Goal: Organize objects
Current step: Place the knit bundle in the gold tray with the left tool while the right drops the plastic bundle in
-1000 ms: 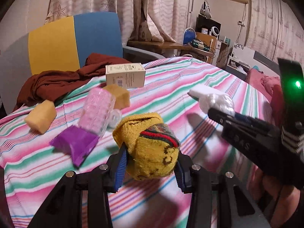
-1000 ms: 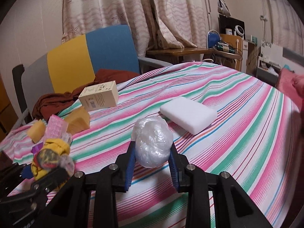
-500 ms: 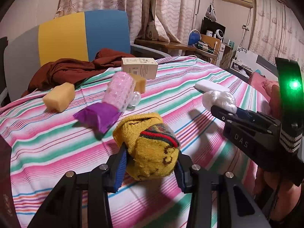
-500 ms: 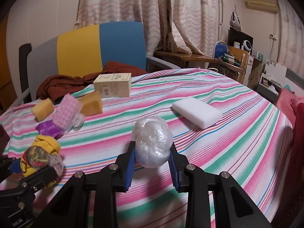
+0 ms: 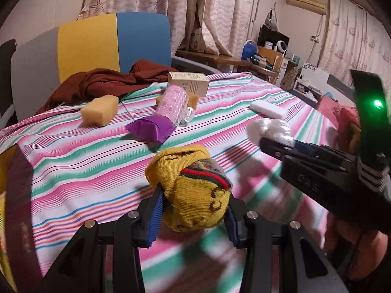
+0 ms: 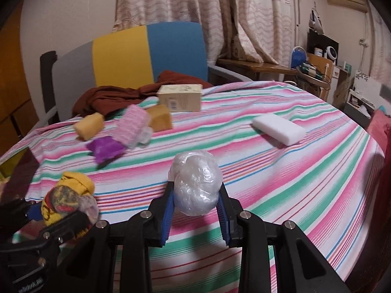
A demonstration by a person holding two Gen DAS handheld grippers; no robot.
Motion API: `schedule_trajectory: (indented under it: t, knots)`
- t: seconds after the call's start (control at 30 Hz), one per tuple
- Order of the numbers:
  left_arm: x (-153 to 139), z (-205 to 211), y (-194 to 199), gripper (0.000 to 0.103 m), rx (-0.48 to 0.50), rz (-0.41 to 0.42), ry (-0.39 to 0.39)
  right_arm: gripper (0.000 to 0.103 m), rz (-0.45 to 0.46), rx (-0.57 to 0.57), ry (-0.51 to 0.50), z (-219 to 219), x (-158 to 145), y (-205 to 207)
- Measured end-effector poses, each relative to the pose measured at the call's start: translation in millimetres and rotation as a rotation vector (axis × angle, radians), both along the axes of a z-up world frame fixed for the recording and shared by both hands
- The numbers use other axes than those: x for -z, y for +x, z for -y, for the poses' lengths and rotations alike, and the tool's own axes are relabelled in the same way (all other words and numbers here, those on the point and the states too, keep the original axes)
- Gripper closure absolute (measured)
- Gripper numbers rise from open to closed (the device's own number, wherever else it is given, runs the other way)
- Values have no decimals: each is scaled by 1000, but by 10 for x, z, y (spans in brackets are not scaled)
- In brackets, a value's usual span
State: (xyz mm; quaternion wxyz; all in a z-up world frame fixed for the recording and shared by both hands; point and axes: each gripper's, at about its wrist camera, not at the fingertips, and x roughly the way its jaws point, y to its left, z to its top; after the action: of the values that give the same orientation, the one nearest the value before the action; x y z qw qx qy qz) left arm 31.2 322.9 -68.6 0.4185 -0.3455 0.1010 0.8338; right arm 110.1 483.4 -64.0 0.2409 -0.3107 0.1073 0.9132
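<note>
I am carrying two things at once above the striped desk (image 6: 293,171), the left gripper (image 5: 193,210) pinching the sock ball (image 5: 193,190) and the right gripper (image 6: 195,205) pinching the plastic wad (image 6: 195,183) (no bin showing), so next I am picking a drop spot.

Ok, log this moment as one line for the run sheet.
left gripper: shut on rolled yellow knit sock | right gripper: shut on crumpled clear plastic ball | both above striped tablecloth

I see a rough knitted yellow sock (image 5: 193,195), a glossy crinkled plastic wad (image 6: 196,183), matt porous sponges (image 5: 99,109), and striped woven cloth (image 5: 73,166) on the tabletop.
</note>
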Motion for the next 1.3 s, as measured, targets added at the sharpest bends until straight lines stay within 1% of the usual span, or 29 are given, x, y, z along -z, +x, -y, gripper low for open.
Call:
schedule_trajectory:
  t: [0.1, 0.2, 0.3, 0.4, 0.57, 0.77, 0.93, 1.03, 1.17, 1.3]
  knots:
    - [-90, 226, 76, 59, -6, -10, 20, 71, -15, -35, -10, 162, -85, -22]
    - [-183, 489, 111, 59, -33, -8, 61, 71, -33, -79, -23, 350, -175, -43]
    - [-315, 730, 138, 59, -66, -30, 95, 71, -40, -127, -25, 539, -243, -83]
    - [-428, 934, 150, 59, -97, -59, 108, 71, -53, -183, -29, 763, -318, -129]
    - [-485, 1279, 85, 59, -162, -52, 120, 70, -64, -300, -22, 1201, -420, -249]
    - [-509, 1767, -26, 59, -263, -41, 148, 71, -49, -460, -22, 1740, -429, -374]
    - [-532, 2273, -93, 59, -357, -48, 146, 71, -44, -610, 12, 2232, -444, -409]
    - [-509, 2604, -124, 59, -427, -46, 132, 70, -40, -689, 29, 2498, -482, -428]
    - [-392, 3006, -166, 59, -508, -17, 102, 70, -19, -778, 11, 2744, -477, -478]
    - [-270, 3258, -231, 59, -544, 28, 74, 70, 6, -839, -1, 2964, -447, -525]
